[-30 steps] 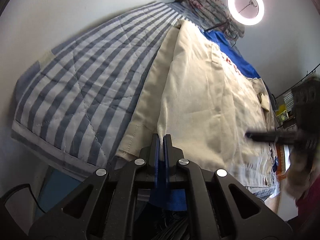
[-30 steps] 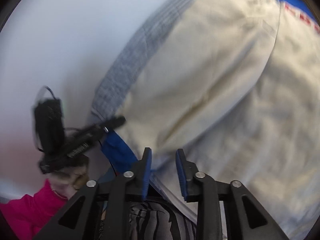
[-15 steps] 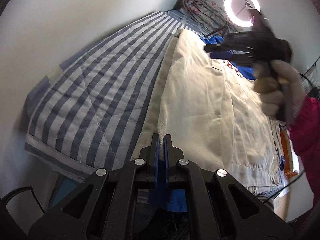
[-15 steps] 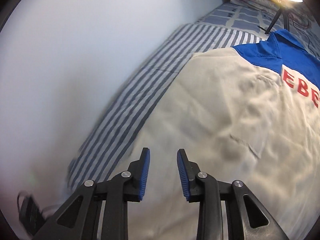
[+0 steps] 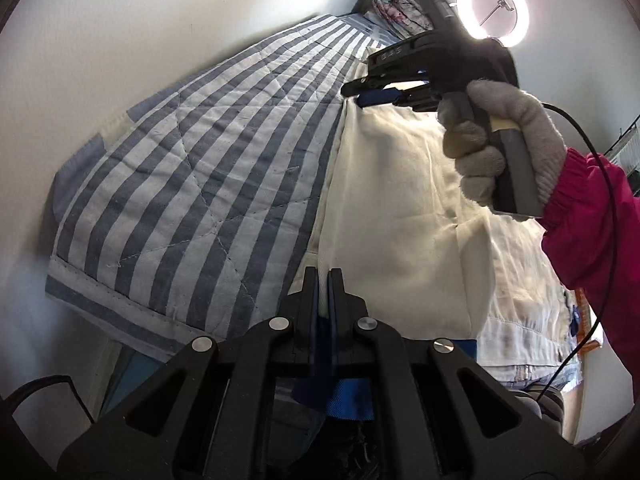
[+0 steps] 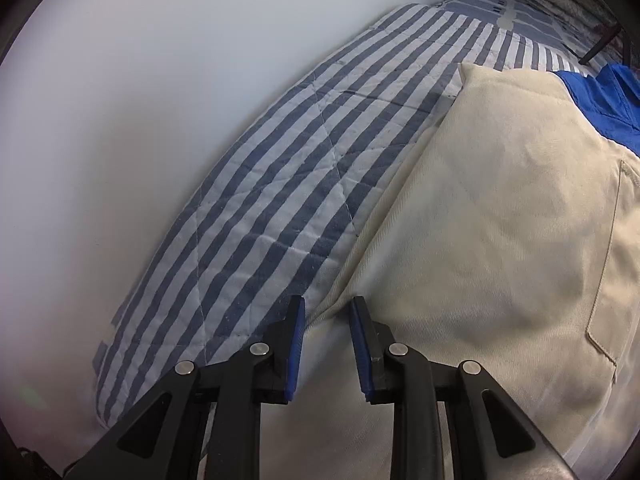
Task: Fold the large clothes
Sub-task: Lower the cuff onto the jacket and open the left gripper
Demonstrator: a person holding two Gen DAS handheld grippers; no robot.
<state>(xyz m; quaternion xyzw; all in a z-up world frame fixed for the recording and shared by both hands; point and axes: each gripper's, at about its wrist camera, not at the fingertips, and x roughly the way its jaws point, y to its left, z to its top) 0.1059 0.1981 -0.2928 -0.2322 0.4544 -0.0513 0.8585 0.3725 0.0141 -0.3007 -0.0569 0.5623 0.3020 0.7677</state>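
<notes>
We see the cream garment (image 5: pixel 404 200) lying on the striped bed (image 5: pixel 192 184). Our left tongs (image 5: pixel 323 280) are clenched on its edge; our right tongs (image 6: pixel 326 312) stand released above its fold.

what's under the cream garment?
The cream garment lies on the striped quilt, which shows along its edge. A blue part adjoins it at the far end. Whatever lies beneath its middle is covered.

Cream garment (image 6: pixel 500 240) cut off right & bottom, its near hem hidden behind left claw (image 5: pixel 324 280), ring light (image 5: pixel 493 9) partly blocked.
</notes>
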